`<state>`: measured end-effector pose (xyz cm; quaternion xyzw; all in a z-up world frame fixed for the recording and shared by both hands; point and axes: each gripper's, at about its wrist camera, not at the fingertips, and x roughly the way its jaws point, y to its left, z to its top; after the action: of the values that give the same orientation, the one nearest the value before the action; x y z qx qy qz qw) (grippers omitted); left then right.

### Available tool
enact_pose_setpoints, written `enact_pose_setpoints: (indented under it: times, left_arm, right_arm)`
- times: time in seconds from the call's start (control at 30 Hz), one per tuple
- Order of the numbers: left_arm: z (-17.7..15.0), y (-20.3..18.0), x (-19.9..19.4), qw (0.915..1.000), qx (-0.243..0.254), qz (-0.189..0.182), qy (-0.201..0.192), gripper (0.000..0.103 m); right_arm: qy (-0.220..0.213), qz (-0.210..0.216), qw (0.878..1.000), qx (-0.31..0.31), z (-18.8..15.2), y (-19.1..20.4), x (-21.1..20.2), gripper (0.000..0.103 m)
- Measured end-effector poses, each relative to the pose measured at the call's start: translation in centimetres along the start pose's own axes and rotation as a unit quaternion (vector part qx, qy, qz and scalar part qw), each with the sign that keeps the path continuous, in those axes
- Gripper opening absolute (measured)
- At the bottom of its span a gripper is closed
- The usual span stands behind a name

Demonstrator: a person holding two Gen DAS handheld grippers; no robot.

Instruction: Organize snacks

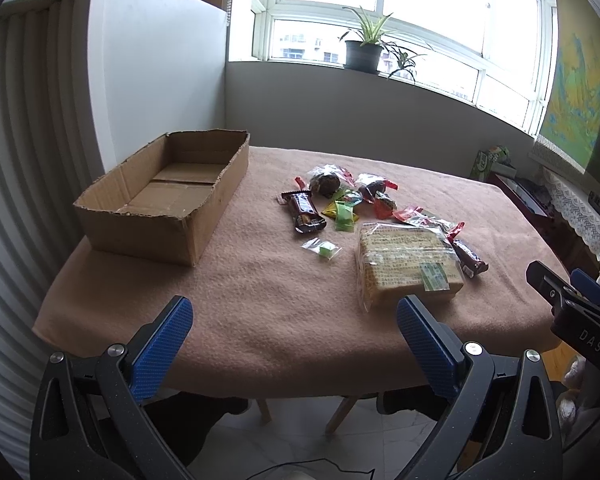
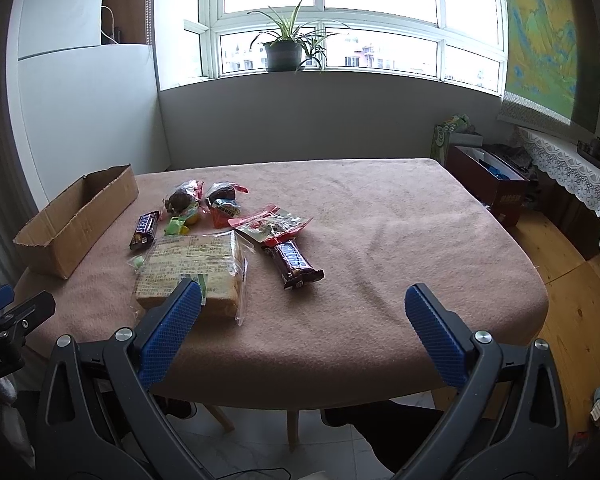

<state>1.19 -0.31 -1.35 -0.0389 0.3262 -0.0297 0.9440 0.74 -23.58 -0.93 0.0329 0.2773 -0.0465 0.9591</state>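
The table, under a pink cloth, carries every item. The cardboard box stands empty at the table's left side. The wafer pack lies right of the box, nearest the front edge. Two chocolate bars and a cluster of small wrapped sweets lie just behind the pack.

Left gripper and right gripper hover at the front edge, jaws spread, holding nothing.

Risk: the pack's loose film may slip or tear if pinched at its edge. The smallest sweets, possibly overlapping, could be lifted in pairs and dropped short of the box.
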Motion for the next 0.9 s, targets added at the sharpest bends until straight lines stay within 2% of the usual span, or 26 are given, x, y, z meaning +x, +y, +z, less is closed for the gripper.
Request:
enact_pose_setpoints:
  times: [0.3,0.57,0.8,0.9]
  left_arm:
    - [-0.1,0.3,0.5,0.9999,-0.003,-0.007,0.007,0.101]
    - [-0.2,0.3,1.3,0.9996,-0.002,-0.025,0.015,0.101]
    - [-0.1,0.8,3.0,0.9970,-0.019,-0.063,0.039,0.097]
    - [0.0,0.9,3.8,0.9953,-0.024,-0.079,0.050,0.093]
  right_arm:
    - [0.006,0.000,1.000,0.001,-0.3,-0.1,0.5,0.103]
    - [0.011,0.019,1.000,-0.006,-0.3,-0.5,1.4,0.103]
    - [0.035,0.104,0.994,0.022,-0.1,-1.9,2.9,0.103]
    - [0.054,0.156,0.985,0.041,0.2,-2.2,4.0,0.103]
